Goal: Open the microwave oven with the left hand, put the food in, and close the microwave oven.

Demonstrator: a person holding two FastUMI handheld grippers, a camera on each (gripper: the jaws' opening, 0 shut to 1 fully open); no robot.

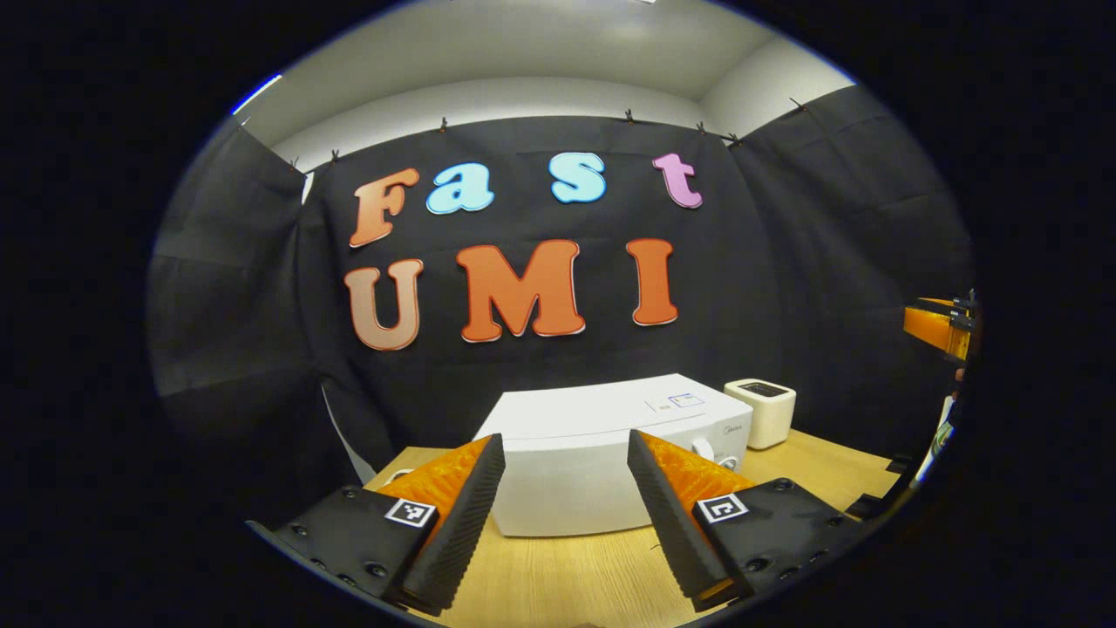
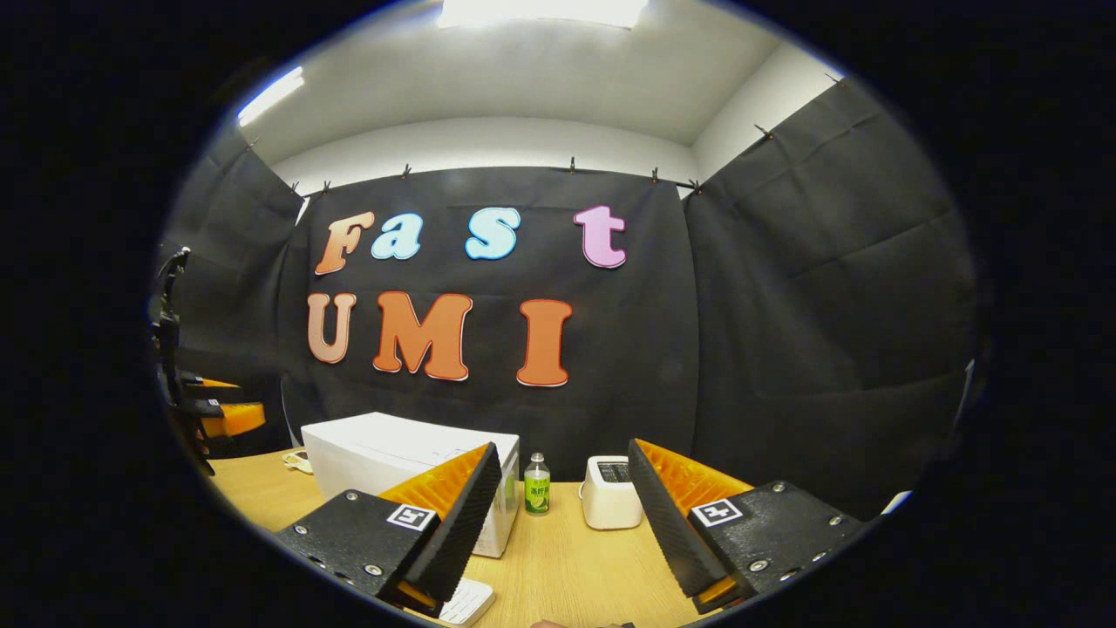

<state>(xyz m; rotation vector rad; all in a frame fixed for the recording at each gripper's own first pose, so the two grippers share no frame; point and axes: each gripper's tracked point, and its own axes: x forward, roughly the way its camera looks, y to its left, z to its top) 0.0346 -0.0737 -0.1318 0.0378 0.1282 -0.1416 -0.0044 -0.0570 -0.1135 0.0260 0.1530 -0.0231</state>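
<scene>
The left hand-held gripper hangs released, fingers spread, aimed at the closed microwave on the worktop, likely lined up for its door. The right hand-held gripper is released too, empty. I can't spot the food.

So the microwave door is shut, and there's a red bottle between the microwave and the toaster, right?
Nearly. The bottle is green, not red, as the right gripper view shows. It does stand between the microwave and the toaster, and the microwave door is shut.
</scene>
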